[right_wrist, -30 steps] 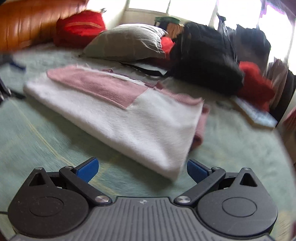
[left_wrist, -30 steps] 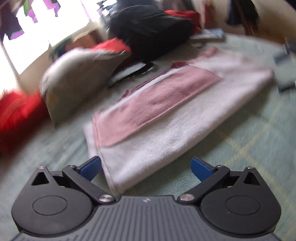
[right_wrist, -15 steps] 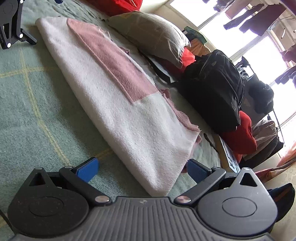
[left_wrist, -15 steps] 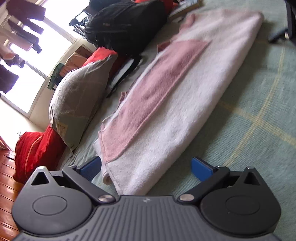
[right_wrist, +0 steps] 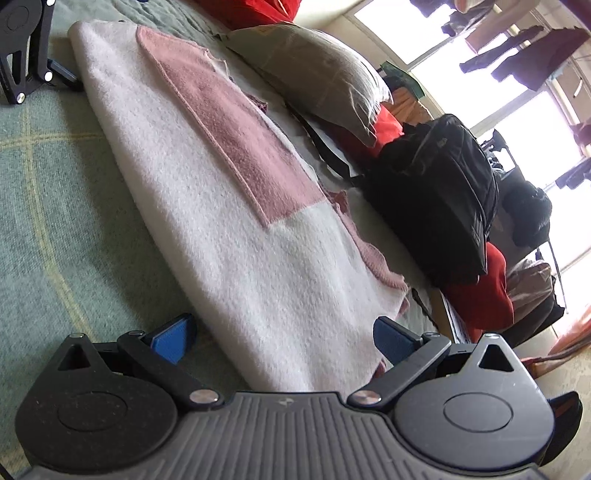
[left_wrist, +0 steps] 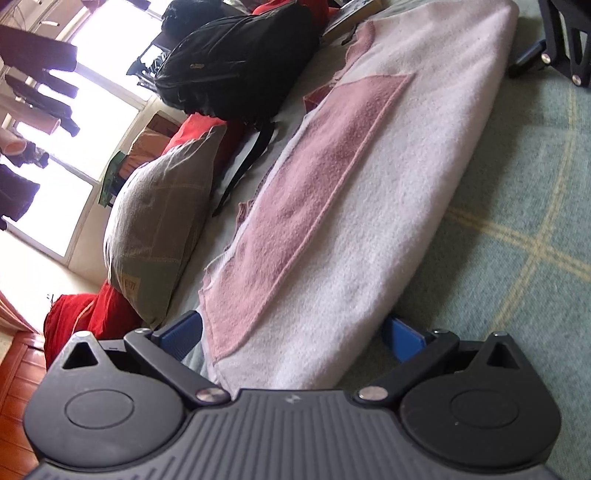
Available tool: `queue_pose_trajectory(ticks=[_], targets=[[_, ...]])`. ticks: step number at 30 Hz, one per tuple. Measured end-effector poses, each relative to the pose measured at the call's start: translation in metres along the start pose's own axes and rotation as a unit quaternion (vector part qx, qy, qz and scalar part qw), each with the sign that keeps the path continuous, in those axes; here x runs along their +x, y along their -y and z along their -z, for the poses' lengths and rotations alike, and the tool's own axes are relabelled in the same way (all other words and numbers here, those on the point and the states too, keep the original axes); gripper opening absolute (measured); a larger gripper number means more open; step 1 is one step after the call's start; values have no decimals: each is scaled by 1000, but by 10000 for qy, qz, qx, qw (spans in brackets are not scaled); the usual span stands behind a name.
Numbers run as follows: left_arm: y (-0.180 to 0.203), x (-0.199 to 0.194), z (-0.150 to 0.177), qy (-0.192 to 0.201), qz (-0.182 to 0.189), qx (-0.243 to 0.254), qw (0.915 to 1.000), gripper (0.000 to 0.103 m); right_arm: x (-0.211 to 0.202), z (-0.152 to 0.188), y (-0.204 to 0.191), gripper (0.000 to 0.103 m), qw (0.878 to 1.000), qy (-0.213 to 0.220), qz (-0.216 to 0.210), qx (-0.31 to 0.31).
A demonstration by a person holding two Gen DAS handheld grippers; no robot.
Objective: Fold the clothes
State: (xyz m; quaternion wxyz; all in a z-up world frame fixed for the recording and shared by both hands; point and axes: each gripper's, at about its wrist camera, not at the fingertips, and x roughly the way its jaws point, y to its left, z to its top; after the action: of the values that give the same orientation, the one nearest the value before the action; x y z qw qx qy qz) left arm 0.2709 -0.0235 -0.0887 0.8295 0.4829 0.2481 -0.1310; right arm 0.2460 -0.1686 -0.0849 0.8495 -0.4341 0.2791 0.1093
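A white and pink knitted garment [left_wrist: 369, 206] lies folded into a long strip on a green checked bedspread [left_wrist: 524, 206]. My left gripper [left_wrist: 291, 338] is open, and one short end of the strip sits between its blue pads [left_wrist: 181, 334]. At the opposite end, the garment [right_wrist: 258, 229] runs between the spread blue pads [right_wrist: 393, 338] of my right gripper [right_wrist: 284, 336], which is open too. Each gripper appears in the other's view: the right gripper [left_wrist: 561, 40] at the top right corner, the left gripper [right_wrist: 26, 51] at the top left.
Along the far side of the garment lie a grey-green pillow [left_wrist: 162, 221], a black backpack [left_wrist: 240, 59] and red cushions [left_wrist: 81, 317]. Bright windows with dark clothes hanging [right_wrist: 532, 59] stand behind. A book [left_wrist: 351, 14] lies near the far end. The bedspread [right_wrist: 55, 221] extends on the near side.
Both grippers have moved in low toward the two short ends of the folded strip, so each end now lies between open pads. The garment itself has not moved.
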Motion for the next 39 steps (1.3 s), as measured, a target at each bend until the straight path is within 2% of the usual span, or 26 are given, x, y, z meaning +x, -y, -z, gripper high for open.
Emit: queue_pose_trajectory(ticks=[7, 12, 16, 19, 24, 27, 29, 31, 32, 33, 34, 35, 36, 37, 39], targets=[[12, 7, -18, 224, -154, 318, 9991, 102, 9, -21, -11, 103, 9993, 201, 68, -312], [23, 14, -38, 578, -232, 577, 9964, 102, 15, -39, -21, 103, 9976, 397, 131, -556], [24, 17, -38, 703, -209, 749, 9945, 102, 20, -32, -19, 103, 9963, 296, 315, -739], [15, 19, -25, 514, -417, 974, 9930, 103, 24, -26, -15, 103, 9949, 192, 476, -873], [9, 32, 1, 91, -912, 1448, 9852, 103, 30, -14, -9, 103, 9912, 18, 743, -1097], [21, 34, -5, 161, -1038, 1717, 9795, 102, 34, -8, -6, 103, 9883, -86, 903, -1230], [34, 37, -13, 275, -1171, 2014, 9721, 97, 35, -12, -17, 103, 9818, -1, 1072, -1568], [45, 38, -22, 371, -1155, 2156, 9689, 81, 36, -19, -30, 98, 9754, 157, 1144, -1879], [50, 39, -25, 371, -1083, 2191, 9690, 75, 36, -22, -36, 87, 9737, 207, 1125, -1972], [54, 41, -27, 350, -988, 2204, 9698, 60, 36, -22, -40, 74, 9742, 221, 1040, -1989], [58, 42, -28, 327, -901, 2190, 9710, 46, 37, -23, -45, 68, 9747, 236, 955, -2006], [61, 42, -27, 323, -851, 2163, 9721, 40, 36, -23, -48, 59, 9750, 260, 914, -2007], [63, 42, -25, 351, -836, 2119, 9731, 30, 36, -20, -50, 53, 9752, 295, 926, -1989], [65, 42, -23, 379, -821, 2074, 9741, 25, 35, -18, -52, 52, 9753, 331, 938, -1971], [62, 41, -20, 392, -805, 1974, 9762, 26, 33, -15, -50, 52, 9757, 370, 960, -1936]])
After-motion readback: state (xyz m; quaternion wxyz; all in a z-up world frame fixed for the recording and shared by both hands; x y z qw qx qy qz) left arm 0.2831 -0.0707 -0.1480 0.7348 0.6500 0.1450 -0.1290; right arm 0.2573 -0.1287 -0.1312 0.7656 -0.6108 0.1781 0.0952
